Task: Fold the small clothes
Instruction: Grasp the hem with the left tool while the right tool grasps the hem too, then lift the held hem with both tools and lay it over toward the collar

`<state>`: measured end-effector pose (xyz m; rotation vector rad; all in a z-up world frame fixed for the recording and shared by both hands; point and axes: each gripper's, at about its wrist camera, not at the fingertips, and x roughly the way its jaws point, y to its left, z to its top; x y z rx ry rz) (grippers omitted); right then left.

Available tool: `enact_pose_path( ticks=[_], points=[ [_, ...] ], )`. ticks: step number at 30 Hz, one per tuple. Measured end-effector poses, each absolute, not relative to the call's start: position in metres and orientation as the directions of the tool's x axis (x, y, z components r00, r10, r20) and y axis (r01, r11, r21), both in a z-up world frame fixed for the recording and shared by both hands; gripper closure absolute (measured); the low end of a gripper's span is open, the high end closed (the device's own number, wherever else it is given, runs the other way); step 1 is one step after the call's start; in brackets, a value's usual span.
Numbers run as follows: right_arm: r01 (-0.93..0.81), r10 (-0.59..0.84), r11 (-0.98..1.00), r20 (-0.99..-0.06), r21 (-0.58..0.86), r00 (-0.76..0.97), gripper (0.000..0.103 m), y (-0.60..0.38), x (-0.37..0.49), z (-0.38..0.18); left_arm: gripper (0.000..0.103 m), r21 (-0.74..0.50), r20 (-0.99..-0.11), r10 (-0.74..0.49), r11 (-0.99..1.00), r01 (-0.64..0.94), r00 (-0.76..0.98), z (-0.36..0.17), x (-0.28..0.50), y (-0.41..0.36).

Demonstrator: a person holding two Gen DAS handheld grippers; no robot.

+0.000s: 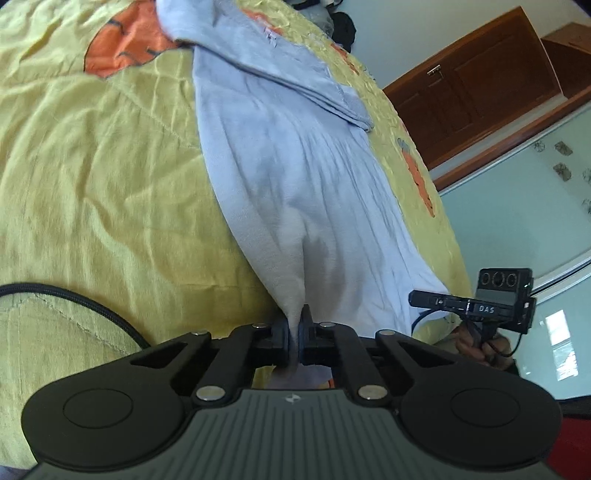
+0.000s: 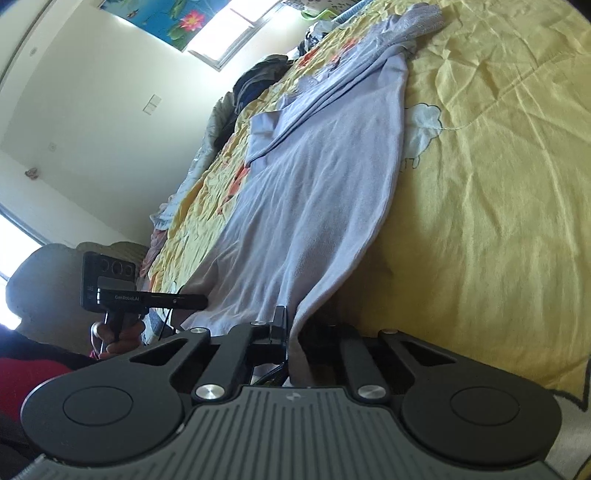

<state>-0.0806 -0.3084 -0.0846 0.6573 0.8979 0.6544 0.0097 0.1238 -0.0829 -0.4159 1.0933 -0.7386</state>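
While clamped, 2 tools (image 1: pixel 294 328) (image 2: pixel 291 332), 1 garment (image 1: pixel 295 177), 1 bedspread (image 1: pixel 92 166)

Illumination: daylight, bright. In the right wrist view, the window (image 2: pixel 236 33) is overexposed to white, and glare washes out the adjacent wall (image 2: pixel 92 122). Both views show strong fisheye curvature with dark vignetted corners. The yellow bedspread (image 1: pixel 92 166) appears soft, slightly blurred. A soft shadow lies beneath the lifted cloth (image 2: pixel 314 206).
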Motion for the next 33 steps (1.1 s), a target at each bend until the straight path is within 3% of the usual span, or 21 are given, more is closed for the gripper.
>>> enact_pose_path(
  ticks=[4, 12, 19, 26, 33],
  points=[
    [-0.225, 0.737, 0.626, -0.473, 0.747, 0.482, 0.092, -0.302, -0.084, -0.077, 0.099, -0.563, -0.658, -0.685, 0.724, 0.400, 0.314, -0.067, 0.003, 0.114],
    [-0.297, 0.782, 0.548, -0.353, 0.782, 0.513, 0.092, -0.301, -0.078, -0.047, 0.099, -0.562, -0.537, -0.736, 0.677, 0.475, 0.412, -0.028, 0.005, 0.122],
    [-0.334, 0.782, 0.505, -0.259, 0.796, 0.567, 0.092, -0.303, -0.057, -0.027, 0.099, -0.536, -0.524, -0.720, 0.694, 0.480, 0.455, -0.018, 0.014, 0.114],
    [-0.368, 0.766, 0.518, -0.226, 0.772, 0.602, 0.092, -0.297, -0.032, -0.008, 0.099, -0.557, -0.448, -0.728, 0.681, 0.475, 0.519, -0.002, 0.024, 0.124],
    [-0.374, 0.724, 0.529, -0.175, 0.762, 0.667, 0.092, -0.308, -0.004, 0.007, 0.099, -0.659, -0.361, -0.739, 0.634, 0.405, 0.569, 0.010, 0.060, 0.143]
  ],
)
